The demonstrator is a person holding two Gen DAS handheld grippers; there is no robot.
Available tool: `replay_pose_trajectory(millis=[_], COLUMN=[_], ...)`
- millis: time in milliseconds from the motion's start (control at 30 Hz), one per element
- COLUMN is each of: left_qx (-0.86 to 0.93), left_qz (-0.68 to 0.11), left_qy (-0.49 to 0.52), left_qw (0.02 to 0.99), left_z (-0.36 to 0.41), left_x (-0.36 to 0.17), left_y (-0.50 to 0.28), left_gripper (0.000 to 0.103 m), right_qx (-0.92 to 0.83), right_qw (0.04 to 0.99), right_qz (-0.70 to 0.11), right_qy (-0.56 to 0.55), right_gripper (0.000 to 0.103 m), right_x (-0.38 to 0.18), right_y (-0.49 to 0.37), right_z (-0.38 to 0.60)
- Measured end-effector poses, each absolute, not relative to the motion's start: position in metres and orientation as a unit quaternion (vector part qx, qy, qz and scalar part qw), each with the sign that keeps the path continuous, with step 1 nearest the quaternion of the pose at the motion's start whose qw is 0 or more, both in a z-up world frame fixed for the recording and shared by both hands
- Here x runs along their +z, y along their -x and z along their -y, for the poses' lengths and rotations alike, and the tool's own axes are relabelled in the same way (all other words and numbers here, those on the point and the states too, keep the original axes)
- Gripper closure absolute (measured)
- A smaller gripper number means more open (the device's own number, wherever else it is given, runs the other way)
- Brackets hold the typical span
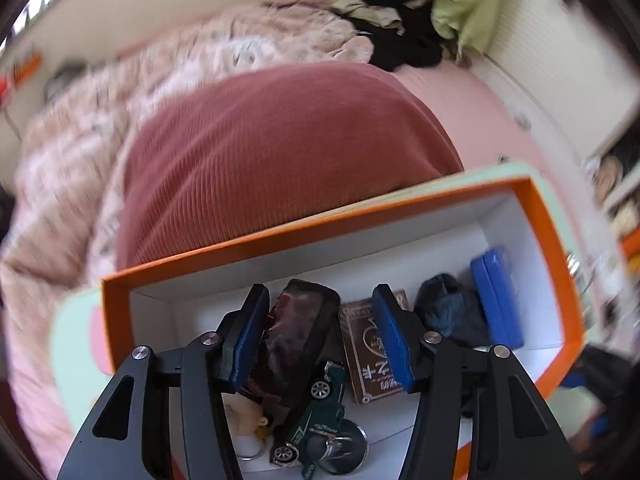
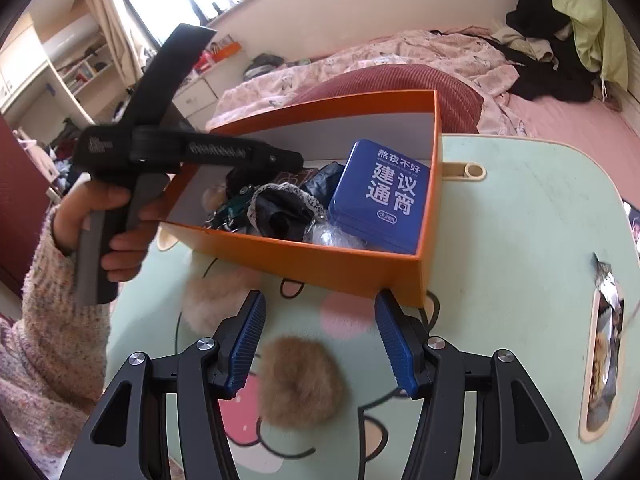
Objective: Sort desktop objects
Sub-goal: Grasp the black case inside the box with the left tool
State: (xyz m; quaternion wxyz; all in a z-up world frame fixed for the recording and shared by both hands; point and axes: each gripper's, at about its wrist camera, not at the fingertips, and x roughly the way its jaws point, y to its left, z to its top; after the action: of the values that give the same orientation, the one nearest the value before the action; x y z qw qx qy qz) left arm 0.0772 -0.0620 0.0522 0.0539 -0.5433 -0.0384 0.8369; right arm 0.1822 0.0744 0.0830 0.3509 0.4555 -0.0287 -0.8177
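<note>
Left gripper: hangs over the open orange box, in the lower middle of the left wrist view. Its jaws stand partly open, the blue pads touching nothing; a dark glossy case lies in the box between and below them.
Right gripper: low in the right wrist view, above the table, jaws partly open and empty. A brown fur pom-pom lies on the table between and below the fingers, apart from the pads.
Orange box: stands on the pale green table, centre of the right wrist view.
Box contents: blue tin leaning at the right end; dark cloth beside it; brown card pack; green toy car at the lower middle of the left wrist view.
Table, outside the box: a paler fur pom-pom at the lower left.
Person's hand: left of the right wrist view, gripping the left gripper's handle, in a knitted sleeve.
</note>
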Motion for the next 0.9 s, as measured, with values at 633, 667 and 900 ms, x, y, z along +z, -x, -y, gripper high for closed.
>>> replay_pose_trajectory(millis=[633, 667, 900], left_qx=[0.868, 0.872, 0.889], left_qz=[0.125, 0.129, 0.162], left_qy=[0.472, 0.463, 0.417], left_qw=[0.093, 0.095, 0.103], left_z=[0.090, 0.092, 0.113], left_x=[0.092, 0.101, 0.138], left_y=[-0.098, -0.102, -0.140], left_gripper=[0.073, 0.074, 0.074], right_qx=[-0.817, -0.817, -0.821], right_qw=[0.330, 0.330, 0.324], right_qz=[0.043, 0.042, 0.034], right_qy=[-0.471, -0.470, -0.470], right_gripper=[0.046, 0.046, 0.046], right_x=[0.077, 0.077, 0.080], right_y=[-0.173, -0.173, -0.174], right_z=[-0.079, -0.079, -0.076])
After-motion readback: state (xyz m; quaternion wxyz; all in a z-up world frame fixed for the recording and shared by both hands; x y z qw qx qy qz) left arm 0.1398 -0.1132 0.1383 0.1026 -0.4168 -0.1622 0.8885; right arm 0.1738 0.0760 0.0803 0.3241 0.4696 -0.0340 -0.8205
